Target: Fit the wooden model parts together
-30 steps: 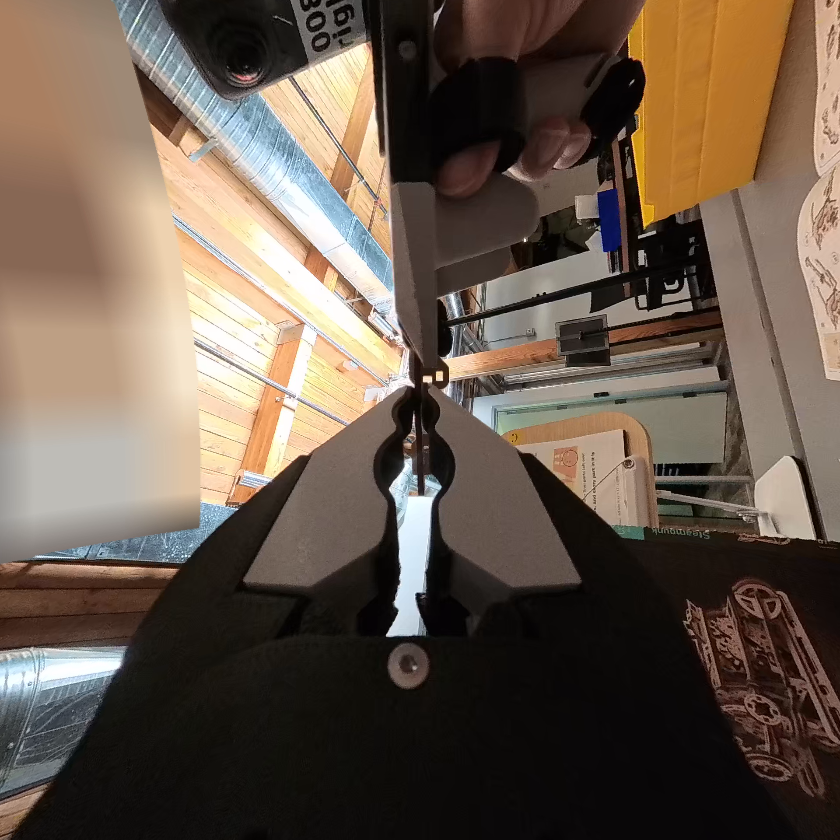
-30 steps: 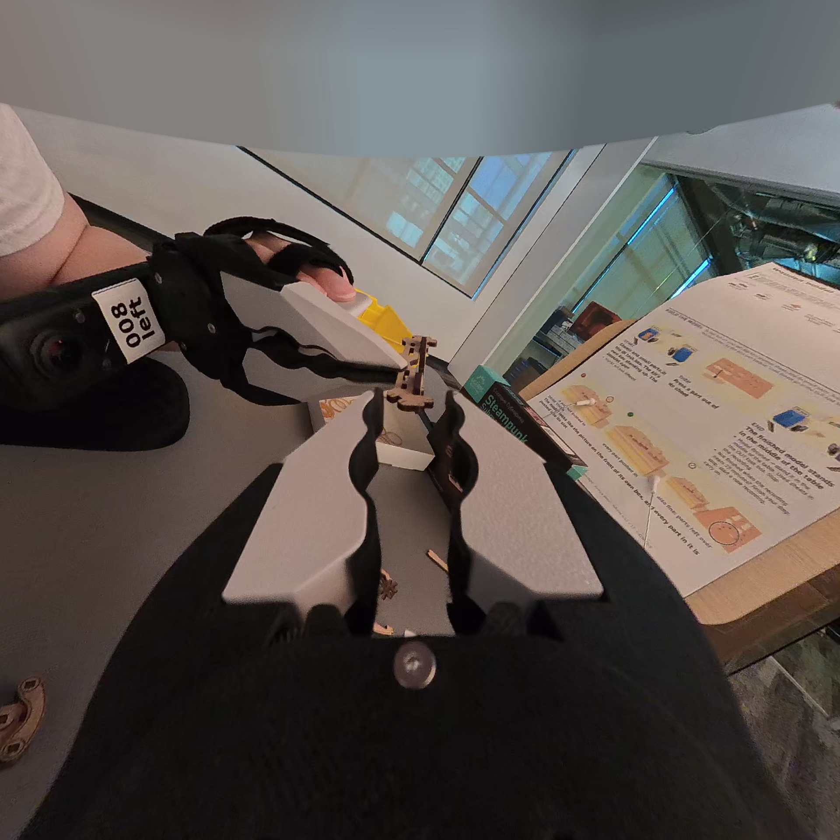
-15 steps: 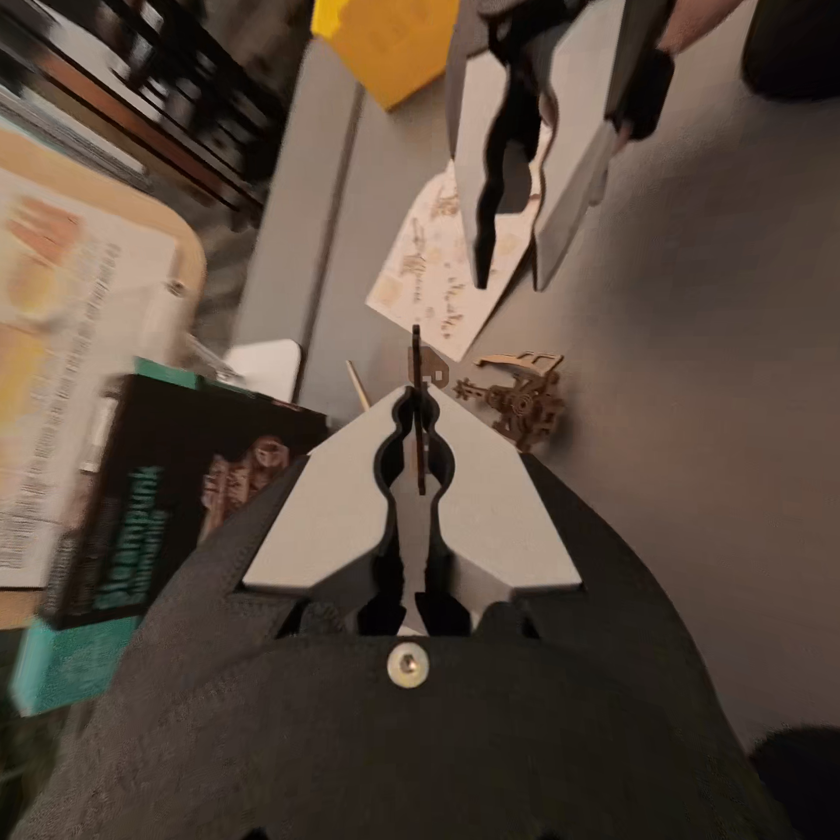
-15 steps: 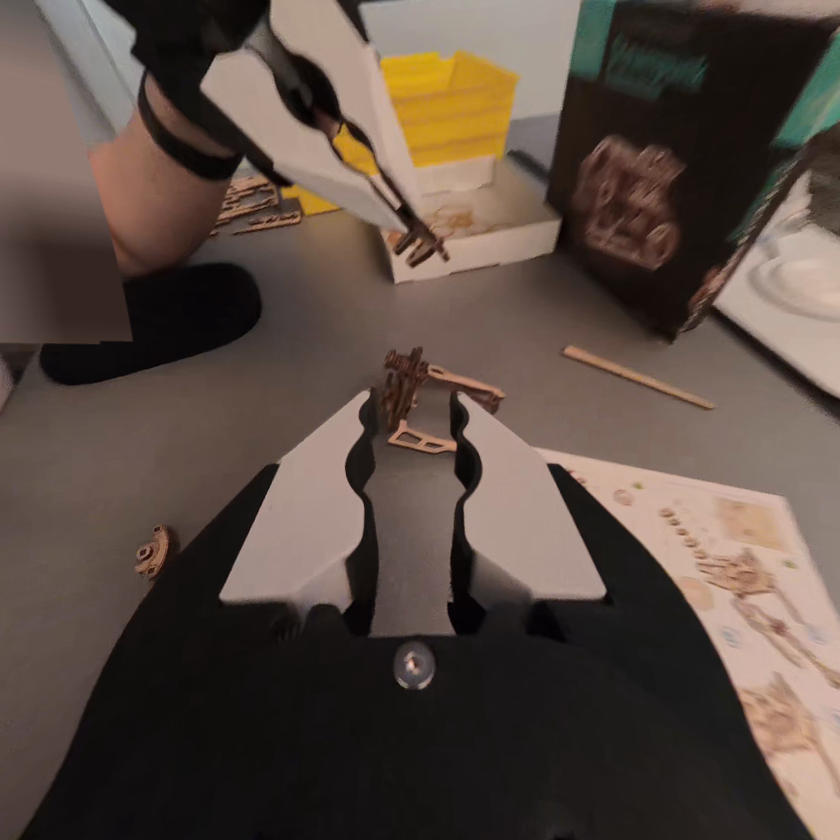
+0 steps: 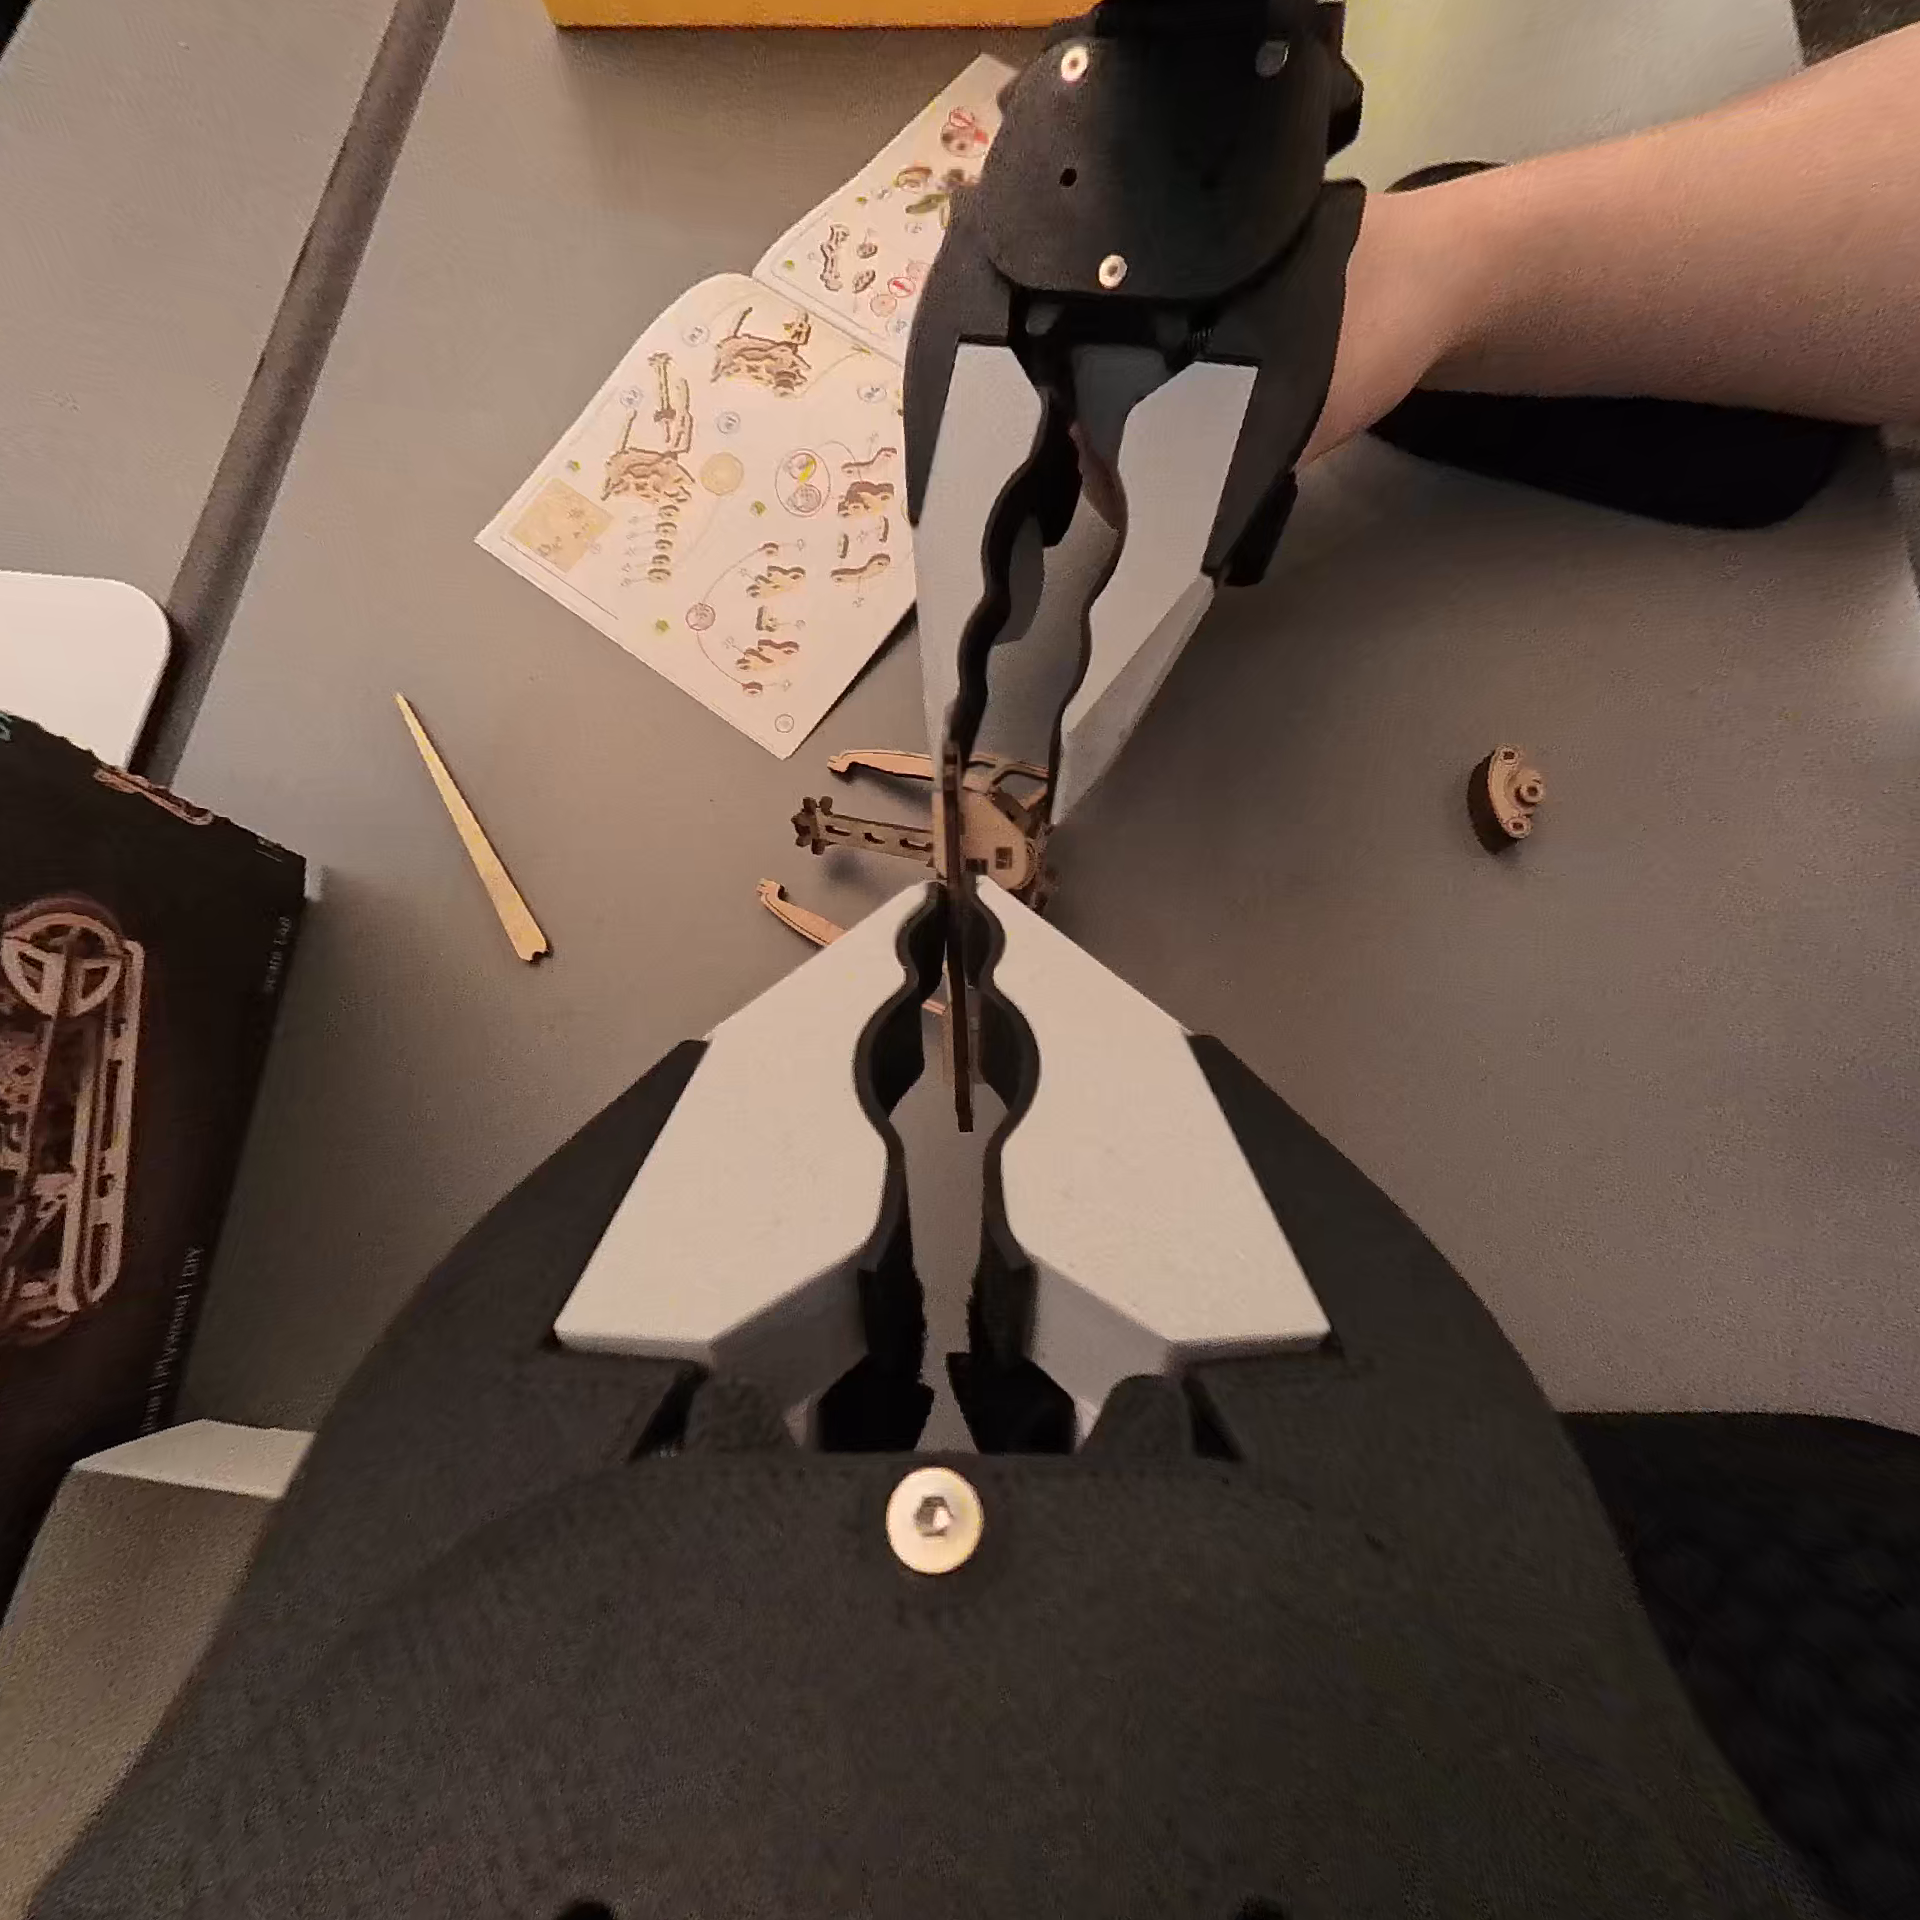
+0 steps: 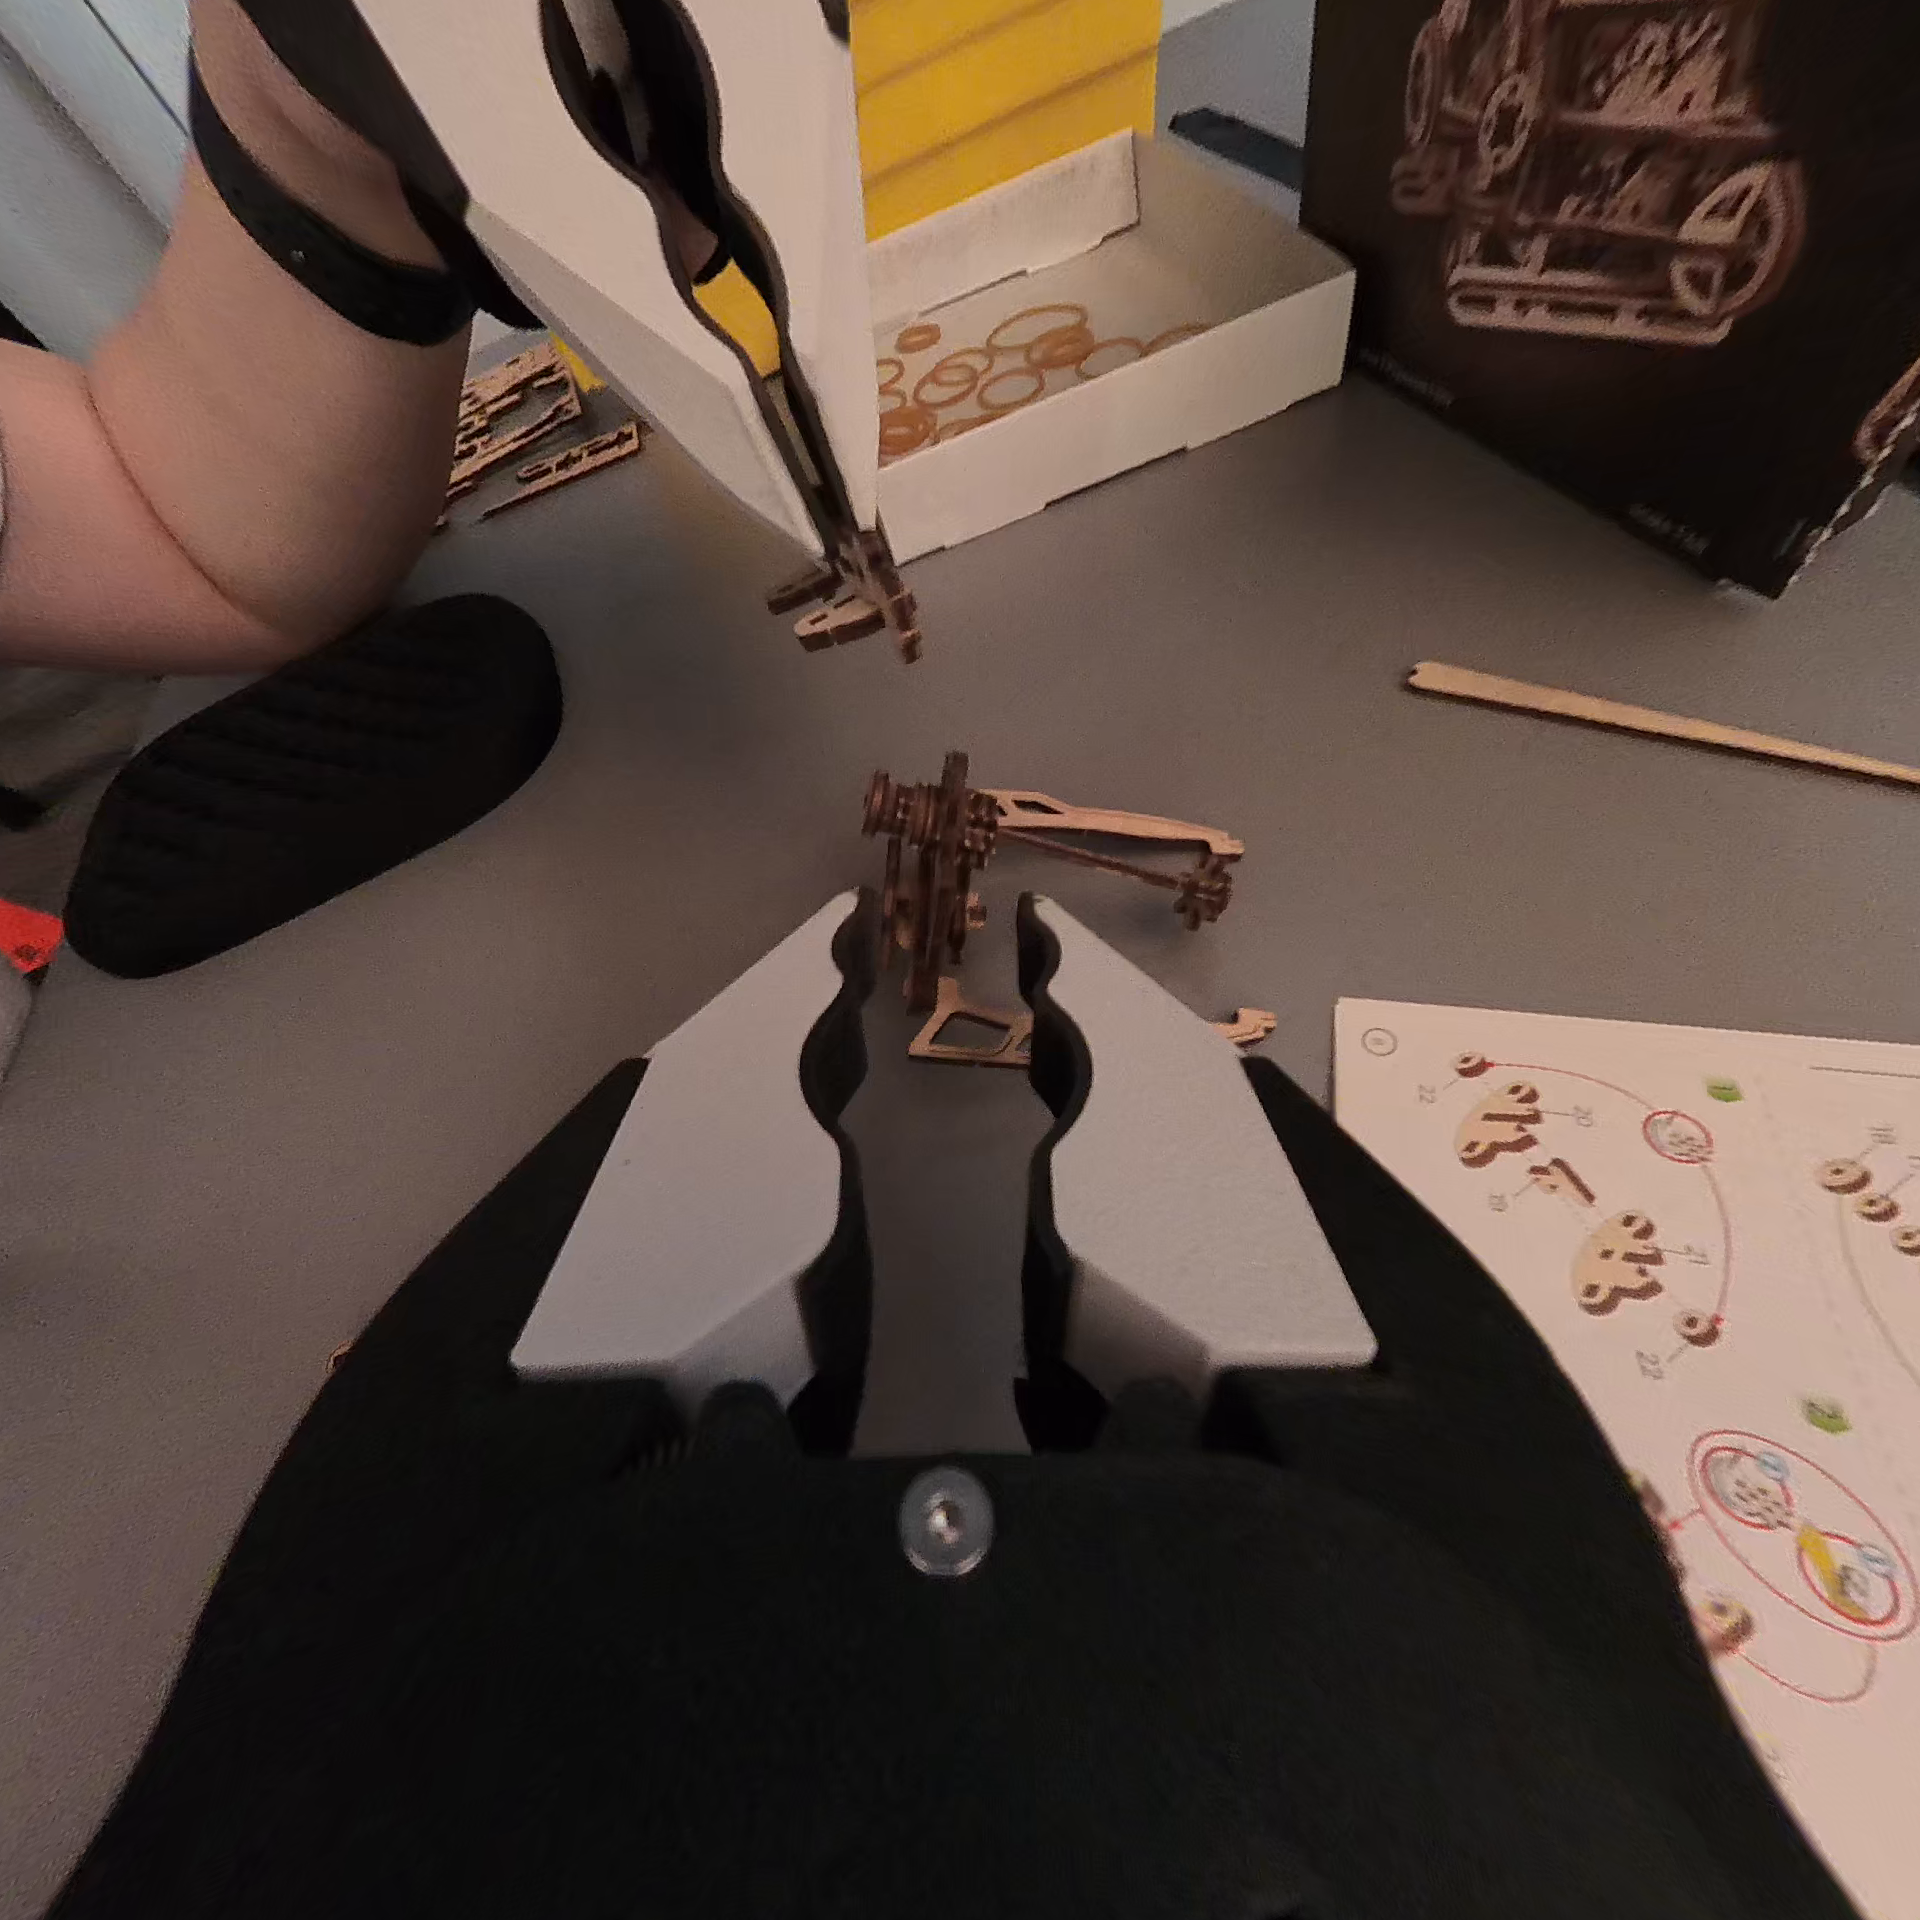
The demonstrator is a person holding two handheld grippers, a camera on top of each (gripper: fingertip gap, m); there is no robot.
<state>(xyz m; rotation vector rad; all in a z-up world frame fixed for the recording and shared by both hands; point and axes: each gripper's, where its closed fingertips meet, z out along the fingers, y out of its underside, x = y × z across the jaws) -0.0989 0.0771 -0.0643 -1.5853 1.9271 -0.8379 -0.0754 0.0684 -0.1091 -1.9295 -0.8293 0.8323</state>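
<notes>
My left gripper (image 5: 951,894) is shut on a thin flat wooden part (image 5: 964,1039), seen edge-on. In the right wrist view it (image 6: 831,535) hangs above the grey table with that small notched part (image 6: 852,608) at its tips. A wooden sub-assembly (image 6: 935,862) with stacked gears and a long arm stands on the table. My right gripper (image 6: 940,914) is open and low, one fingertip on each side of the gear end. From the left wrist view the right gripper (image 5: 1003,784) points down over the sub-assembly (image 5: 883,831), just beyond the held part.
A curved flat piece (image 6: 971,1039) lies by the sub-assembly. Around are a wooden stick (image 5: 473,831), an instruction sheet (image 5: 727,499), a black model box (image 6: 1610,260), a white tray of rings (image 6: 1195,343), a yellow bin (image 6: 997,104), a small round wooden piece (image 5: 1507,800) and a black pad (image 6: 312,779). Spacing between my two grippers at the tips: around 6 cm. The wooden stick (image 5: 473,831) is about 15 cm from my right fingertips. It is also in sight in the right wrist view (image 6: 1630,715).
Both grippers have swung down from mid-air to the table. My right gripper has closed in on the sub-assembly and now straddles it. My left gripper still holds its part, now lower.
</notes>
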